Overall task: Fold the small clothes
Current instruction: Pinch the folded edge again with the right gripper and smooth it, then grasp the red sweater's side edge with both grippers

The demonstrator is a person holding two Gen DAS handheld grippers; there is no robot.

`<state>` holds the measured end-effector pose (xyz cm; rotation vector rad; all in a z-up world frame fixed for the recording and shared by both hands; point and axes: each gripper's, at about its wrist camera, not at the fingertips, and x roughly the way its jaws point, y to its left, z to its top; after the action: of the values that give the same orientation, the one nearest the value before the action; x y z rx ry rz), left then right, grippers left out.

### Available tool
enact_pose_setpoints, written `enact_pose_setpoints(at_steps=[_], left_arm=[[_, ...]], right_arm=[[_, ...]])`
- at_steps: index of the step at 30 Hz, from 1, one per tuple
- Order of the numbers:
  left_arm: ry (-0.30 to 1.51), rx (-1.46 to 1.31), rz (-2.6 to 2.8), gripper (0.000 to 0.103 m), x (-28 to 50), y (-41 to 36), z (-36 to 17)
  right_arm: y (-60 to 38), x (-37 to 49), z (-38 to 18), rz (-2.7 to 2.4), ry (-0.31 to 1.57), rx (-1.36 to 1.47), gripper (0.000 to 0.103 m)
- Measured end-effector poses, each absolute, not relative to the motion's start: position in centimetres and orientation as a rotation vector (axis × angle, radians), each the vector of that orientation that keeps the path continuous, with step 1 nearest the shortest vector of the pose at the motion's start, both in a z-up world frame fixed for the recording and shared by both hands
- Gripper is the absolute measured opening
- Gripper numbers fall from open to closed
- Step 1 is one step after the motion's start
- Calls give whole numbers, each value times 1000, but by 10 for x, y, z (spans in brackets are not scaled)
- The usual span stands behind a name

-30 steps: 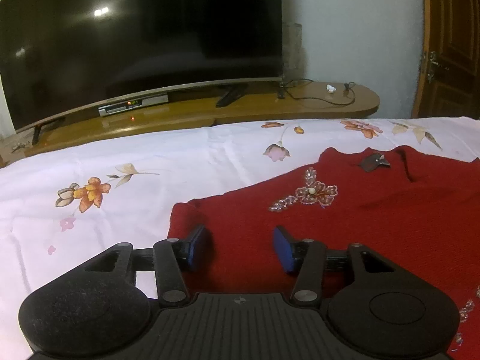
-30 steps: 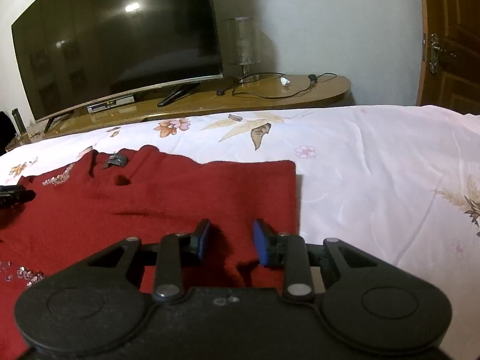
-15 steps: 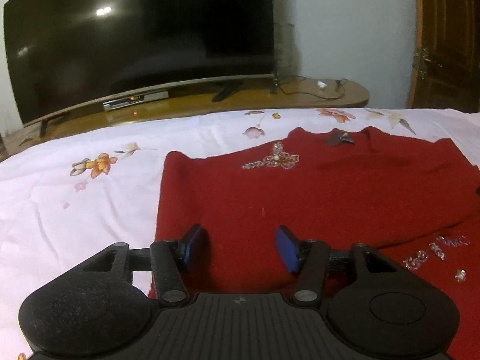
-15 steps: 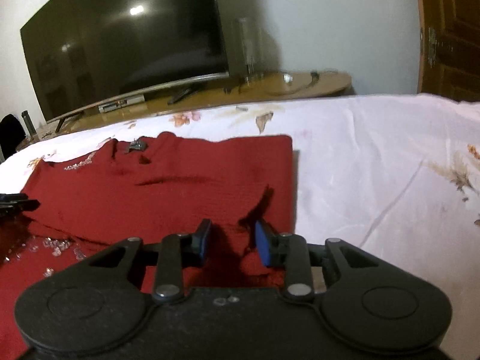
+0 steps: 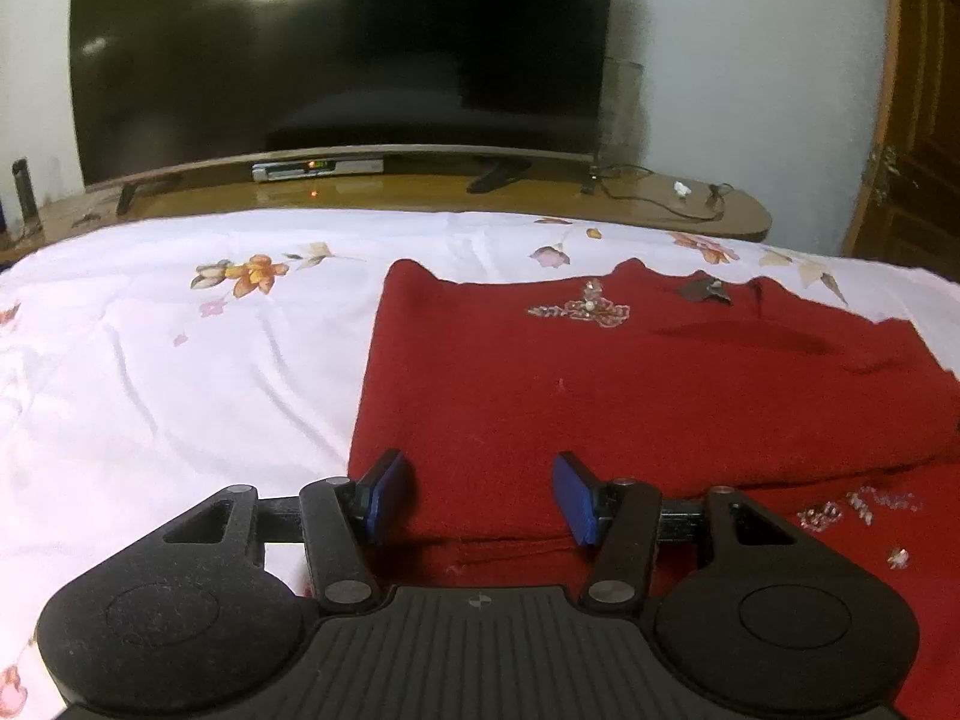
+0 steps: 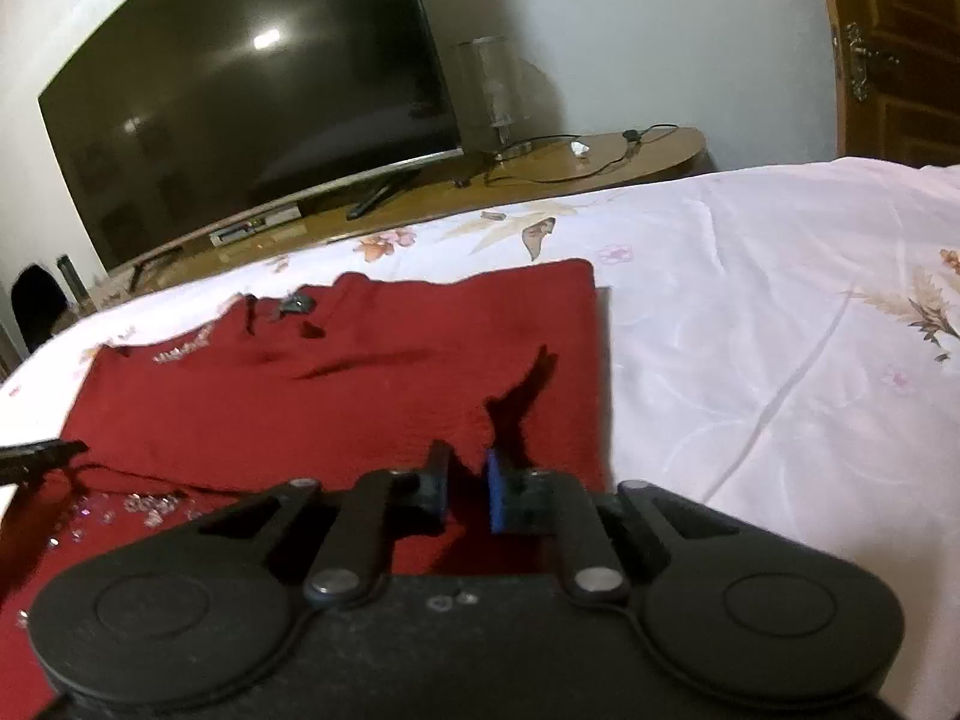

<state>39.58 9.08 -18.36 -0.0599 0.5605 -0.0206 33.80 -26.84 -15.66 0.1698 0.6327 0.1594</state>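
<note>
A red knit garment (image 5: 630,396) with bead trim lies folded over itself on the floral bedsheet (image 5: 180,360). My left gripper (image 5: 477,495) is open, its blue pads above the folded front-left edge, holding nothing. In the right wrist view the garment (image 6: 336,384) spreads to the left. My right gripper (image 6: 467,489) is nearly closed, pinching a raised fold of the red fabric at its front-right edge. The left gripper's tip (image 6: 36,455) shows at the far left.
A large TV (image 5: 336,54) stands on a wooden console (image 5: 420,192) beyond the bed, with a set-top box and cables. A wooden door (image 5: 918,120) is at the right. White sheet (image 6: 780,330) lies to the garment's right.
Both grippers drew back toward me, carrying the garment's far part over the near part. The left gripper has let go and opened wide. The right jaws closed tighter on the fabric.
</note>
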Motion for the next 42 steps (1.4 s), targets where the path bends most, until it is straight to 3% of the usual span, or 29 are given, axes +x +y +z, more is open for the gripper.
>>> enact_pose_setpoints(at_steps=[25,26,28,29,30,32,35,39,42], left_arm=[[559,-32,29,60,392,84,-188],[560,-33,29,61,391,85,-187],[572,-30,36,76,383,86,-181],[589,-27,60,102,375,88,-179],[607,-23,60,103,366,91,-179],[643,-16,-13,103,335,100,-182],[636,-7,-34,103,274,115,-185],[664,-177,-82,101,199,142,-197],[689,-263,-127,85,157,144,-208]], right_arm=[[-286,335,-169,170,604,156,7],[-286,334,-169,171,606,151,8],[-291,333,-165,194,627,188,14],[-296,328,-158,202,638,215,27],[-301,316,-151,207,623,235,46],[-311,284,-138,204,579,250,71],[-326,237,-131,261,651,323,63],[-341,161,-132,223,688,430,62],[-345,110,-140,205,720,553,58]])
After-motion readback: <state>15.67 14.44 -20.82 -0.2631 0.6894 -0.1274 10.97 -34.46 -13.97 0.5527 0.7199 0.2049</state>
